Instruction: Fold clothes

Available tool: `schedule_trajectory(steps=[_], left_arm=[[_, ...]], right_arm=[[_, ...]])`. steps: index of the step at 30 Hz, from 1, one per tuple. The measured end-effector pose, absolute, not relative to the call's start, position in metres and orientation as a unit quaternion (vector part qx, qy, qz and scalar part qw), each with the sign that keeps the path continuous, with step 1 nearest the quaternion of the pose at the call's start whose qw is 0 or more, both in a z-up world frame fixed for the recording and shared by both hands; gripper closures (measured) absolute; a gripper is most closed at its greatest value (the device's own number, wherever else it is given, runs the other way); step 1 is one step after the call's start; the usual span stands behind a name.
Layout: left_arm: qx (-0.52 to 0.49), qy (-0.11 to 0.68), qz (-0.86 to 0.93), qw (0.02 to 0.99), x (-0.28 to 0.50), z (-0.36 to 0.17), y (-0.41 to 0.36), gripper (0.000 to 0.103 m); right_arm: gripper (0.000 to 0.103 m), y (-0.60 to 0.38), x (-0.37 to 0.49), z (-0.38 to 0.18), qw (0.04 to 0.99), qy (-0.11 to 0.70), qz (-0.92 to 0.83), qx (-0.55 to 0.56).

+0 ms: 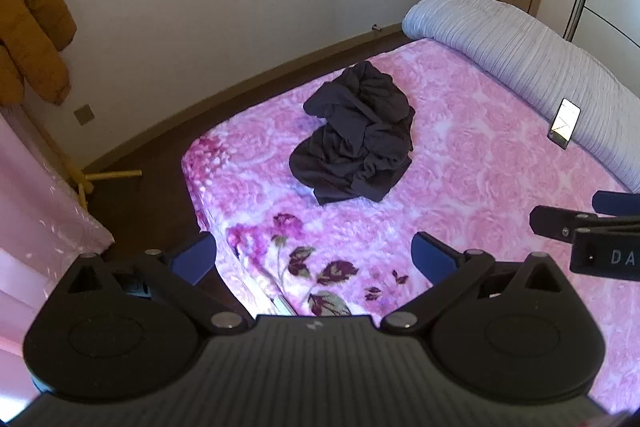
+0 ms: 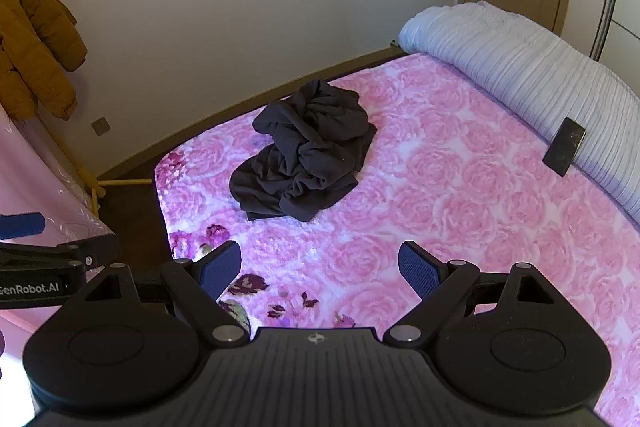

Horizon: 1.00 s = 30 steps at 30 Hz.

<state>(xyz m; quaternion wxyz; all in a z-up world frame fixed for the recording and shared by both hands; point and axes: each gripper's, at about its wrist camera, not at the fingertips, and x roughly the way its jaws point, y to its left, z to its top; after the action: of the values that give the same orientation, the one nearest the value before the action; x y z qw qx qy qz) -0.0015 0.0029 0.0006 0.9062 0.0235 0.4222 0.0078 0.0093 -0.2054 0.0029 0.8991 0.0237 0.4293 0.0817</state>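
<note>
Dark garment [image 2: 302,155] lies crumpled at 12 o'clock on the bed [image 2: 460,227] — both hand-held grippers, left [image 1: 314,259] and right [image 2: 320,267], spread, empty, hovering short of it.

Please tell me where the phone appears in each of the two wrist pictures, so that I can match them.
Left wrist view: the phone is at the right, its screen lit, leaning on the rolled grey quilt.
Right wrist view: the phone is at the right edge, its screen dark, leaning on the same quilt.
Shared landmark: the crumpled dark garment on the pink blanket, left of the phone.
</note>
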Motion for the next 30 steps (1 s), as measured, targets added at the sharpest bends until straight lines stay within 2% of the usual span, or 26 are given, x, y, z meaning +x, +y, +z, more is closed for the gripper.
schedule_trajectory(steps=[30], left_arm=[[0.008,0.420,0.009,0.907,-0.013,0.001,-0.004,0.001]], right_arm=[[0.015,-0.208,0.003,0.002,0.899,0.427,0.088,0.021]])
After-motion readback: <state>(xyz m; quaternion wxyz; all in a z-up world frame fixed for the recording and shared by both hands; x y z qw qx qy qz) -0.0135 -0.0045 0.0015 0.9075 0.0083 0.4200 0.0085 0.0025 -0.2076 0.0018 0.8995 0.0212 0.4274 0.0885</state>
